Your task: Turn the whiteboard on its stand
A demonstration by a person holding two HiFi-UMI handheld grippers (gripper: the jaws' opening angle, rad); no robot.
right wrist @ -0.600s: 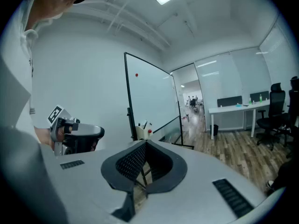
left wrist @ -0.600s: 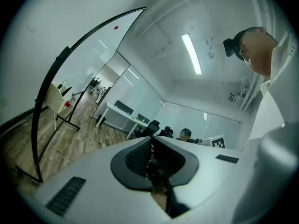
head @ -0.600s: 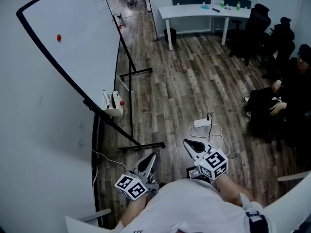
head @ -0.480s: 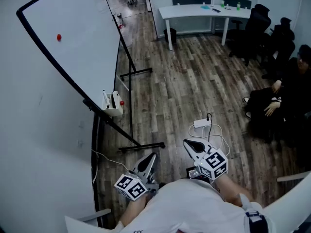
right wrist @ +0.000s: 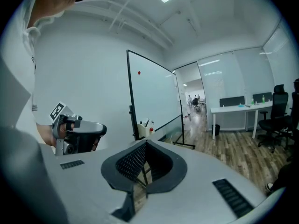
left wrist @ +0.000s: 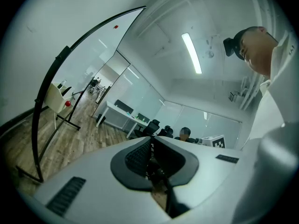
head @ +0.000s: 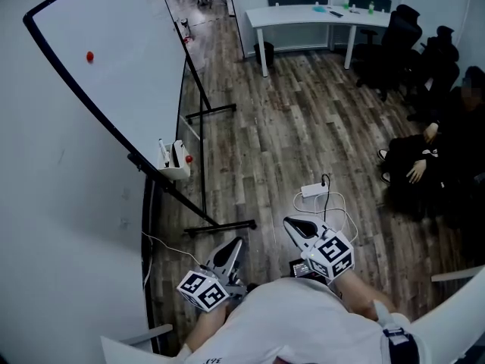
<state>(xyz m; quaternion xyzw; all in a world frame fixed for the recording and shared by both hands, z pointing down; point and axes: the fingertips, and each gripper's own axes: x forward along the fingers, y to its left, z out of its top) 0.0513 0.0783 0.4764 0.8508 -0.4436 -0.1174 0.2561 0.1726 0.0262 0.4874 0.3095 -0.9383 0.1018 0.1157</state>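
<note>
1. The whiteboard (head: 114, 59) leans tilted on its stand (head: 214, 112), untouched. Both grippers wait well apart from the whiteboard, probably ahead of an approach.
2. Left gripper (head: 233, 246) and right gripper (head: 292, 223) are clenched, grasping nothing.
3. Against half a second ago, neither gripper has moved nearer the whiteboard; only the view has shifted slightly.

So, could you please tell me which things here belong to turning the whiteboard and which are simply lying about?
For the job:
whiteboard
stand
left tongs, shut and empty
right tongs, shut and empty

Just lying about:
power strip with its cable on the floor
white desk
office chairs
</note>
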